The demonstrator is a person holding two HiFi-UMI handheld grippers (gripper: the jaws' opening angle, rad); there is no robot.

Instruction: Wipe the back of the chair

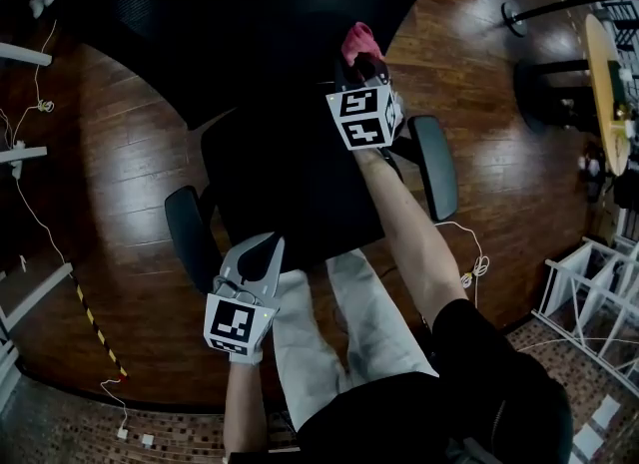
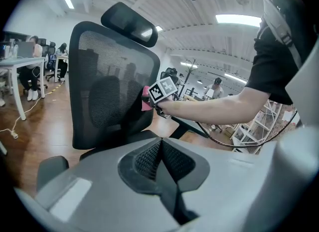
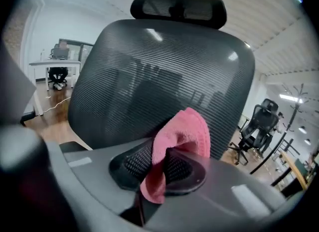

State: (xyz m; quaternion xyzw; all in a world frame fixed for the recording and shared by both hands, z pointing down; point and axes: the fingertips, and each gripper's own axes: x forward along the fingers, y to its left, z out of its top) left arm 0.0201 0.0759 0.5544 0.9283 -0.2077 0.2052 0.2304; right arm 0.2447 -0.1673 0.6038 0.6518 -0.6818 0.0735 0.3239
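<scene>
— Where is the pink cloth [image 3: 183, 128] held?
— It is clamped in the right tongs [image 3: 160, 165] and set against the chair back [image 3: 149, 71], low on the mesh.
— And the left tongs [image 2: 160, 162]?
— They are closed on nothing and held by the seat's [image 1: 290, 193] front edge, beside an armrest [image 1: 190, 237], well apart from the cloth

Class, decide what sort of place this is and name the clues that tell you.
Most likely an open-plan office: a mesh office chair, a white desk with someone seated at it, and another wheeled chair.
</scene>
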